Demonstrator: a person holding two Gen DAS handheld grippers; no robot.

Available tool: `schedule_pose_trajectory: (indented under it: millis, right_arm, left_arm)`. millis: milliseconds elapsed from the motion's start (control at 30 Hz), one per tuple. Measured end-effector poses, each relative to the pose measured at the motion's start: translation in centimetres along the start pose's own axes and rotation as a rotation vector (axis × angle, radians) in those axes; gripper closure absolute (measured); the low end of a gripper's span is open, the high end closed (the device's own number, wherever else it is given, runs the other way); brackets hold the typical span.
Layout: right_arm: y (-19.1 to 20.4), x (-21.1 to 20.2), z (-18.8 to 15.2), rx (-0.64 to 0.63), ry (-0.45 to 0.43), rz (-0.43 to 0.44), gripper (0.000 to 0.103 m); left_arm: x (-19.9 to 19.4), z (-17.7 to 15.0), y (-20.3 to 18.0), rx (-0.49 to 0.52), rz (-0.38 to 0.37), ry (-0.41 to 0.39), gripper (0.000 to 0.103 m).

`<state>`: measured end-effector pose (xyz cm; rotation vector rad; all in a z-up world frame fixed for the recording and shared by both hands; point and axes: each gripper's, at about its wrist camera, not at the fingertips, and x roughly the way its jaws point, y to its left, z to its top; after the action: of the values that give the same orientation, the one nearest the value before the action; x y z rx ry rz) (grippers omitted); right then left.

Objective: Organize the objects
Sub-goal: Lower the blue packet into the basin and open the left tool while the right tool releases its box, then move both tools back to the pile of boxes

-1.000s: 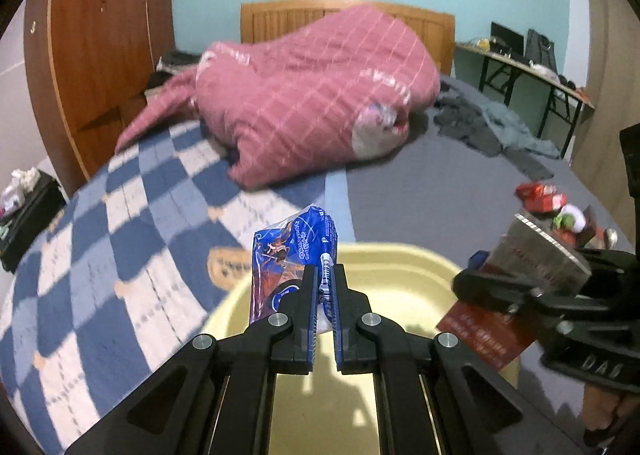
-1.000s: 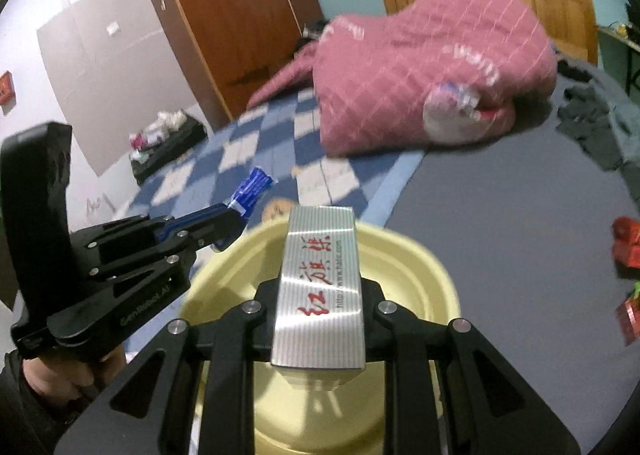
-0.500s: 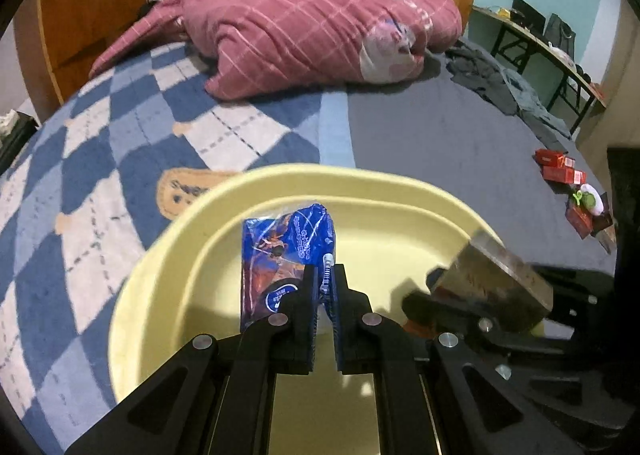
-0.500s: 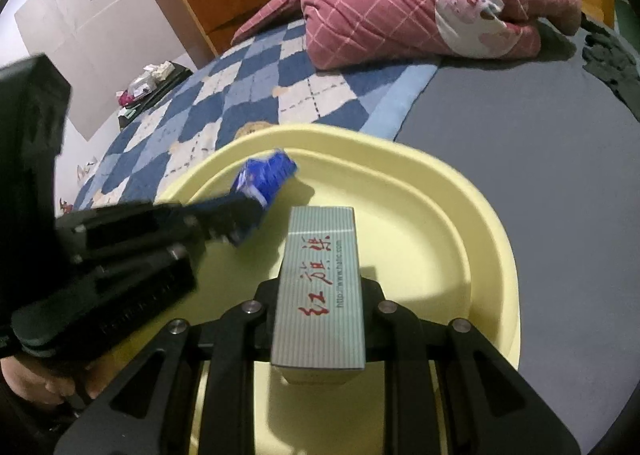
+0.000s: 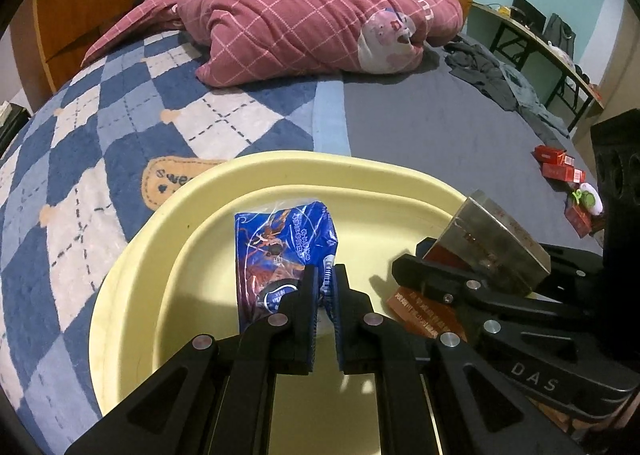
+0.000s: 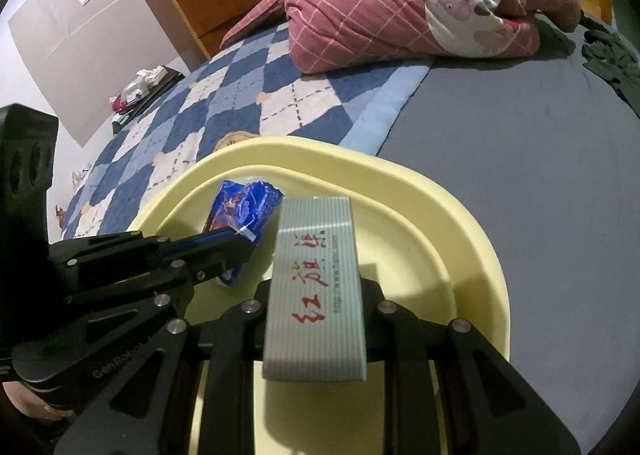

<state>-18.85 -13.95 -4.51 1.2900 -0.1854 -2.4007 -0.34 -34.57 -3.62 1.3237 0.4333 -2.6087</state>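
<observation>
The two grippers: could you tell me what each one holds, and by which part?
Left gripper pinches the blue snack packet by its lower edge; right gripper clamps the silver box across its sides, near one end.

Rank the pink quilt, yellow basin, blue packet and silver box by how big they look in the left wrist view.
1. Yellow basin and pink quilt: alike; the basin is nearer, so unsure.
2. Blue packet and silver box: alike, both far smaller.
</observation>
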Motion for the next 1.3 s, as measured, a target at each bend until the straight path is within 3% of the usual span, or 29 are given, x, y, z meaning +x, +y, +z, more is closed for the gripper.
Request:
schedule_pose_trajectory:
  millis: [133, 167, 200, 267, 333, 400, 500, 567, 600, 700, 767, 1033, 1300]
  right_arm:
    - [0.0, 0.0, -0.1, -0.007, 0.003, -0.007, 0.075]
    - [0.1, -0.1, -0.2, -0.018, -0.001, -0.008, 0.068]
    - [0.3, -0.2, -0.2, -0.029, -0.011, -0.013, 0.053]
    - [0.2, -0.7, -0.1, -0.030, -0.031, -0.037, 0.043]
    - [-0.2, -1.3, 0.0, -0.020, -0.065, -0.045, 0.030]
    - [-0.7, -2.2, 0.3, -0.006, -0.108, -0.044, 0.014]
    - [-1.0, -3.4, 0.7, 0.002, -0.162, -0.045, 0.010]
    - [-1.1, -3.8, 0.9, 0.001, -0.177, -0.055, 0.009]
    - [-1.1, -3.9, 1.0, -0.002, -0.184, -0.064, 0.007]
    - [-1.1, -4.9, 1.1, -0.012, -0.232, -0.117, 0.000]
    - [-1.0, -5.7, 1.2, -0.023, -0.264, -0.185, 0.000]
    - [-3.3, -8.6, 1.9, 0.060, -0.285, -0.355, 0.000]
    - [-5.2, -10.7, 0.7, 0.153, -0.278, -0.323, 0.000]
  left_arm:
    - [-0.6, -0.1, 0.1, -0.001, 0.016, -0.012, 0.091]
    - [-0.8, -0.2, 0.0, -0.003, 0.022, -0.013, 0.089]
    - [-0.9, -0.2, 0.1, -0.008, 0.026, -0.017, 0.085]
    - [-1.3, -0.1, 0.4, -0.027, 0.034, -0.031, 0.075]
    - [-1.8, 0.0, 1.0, -0.052, 0.045, -0.056, 0.054]
    - [-2.0, 0.0, 1.4, -0.065, 0.039, -0.073, 0.051]
    - [-2.1, 0.0, 1.3, -0.063, 0.045, -0.081, 0.048]
    - [-2.3, 0.0, 1.1, -0.059, 0.054, -0.089, 0.037]
    - [-2.5, 0.0, 1.0, -0.058, 0.065, -0.096, 0.027]
    - [-3.4, 0.2, 0.8, -0.066, 0.082, -0.126, 0.017]
    - [-4.0, 0.4, 0.8, -0.077, 0.089, -0.136, 0.002]
    - [-7.4, 1.3, 0.4, -0.096, 0.094, -0.187, 0.000]
    - [-10.0, 0.9, -1.7, -0.092, 0.088, -0.219, 0.000]
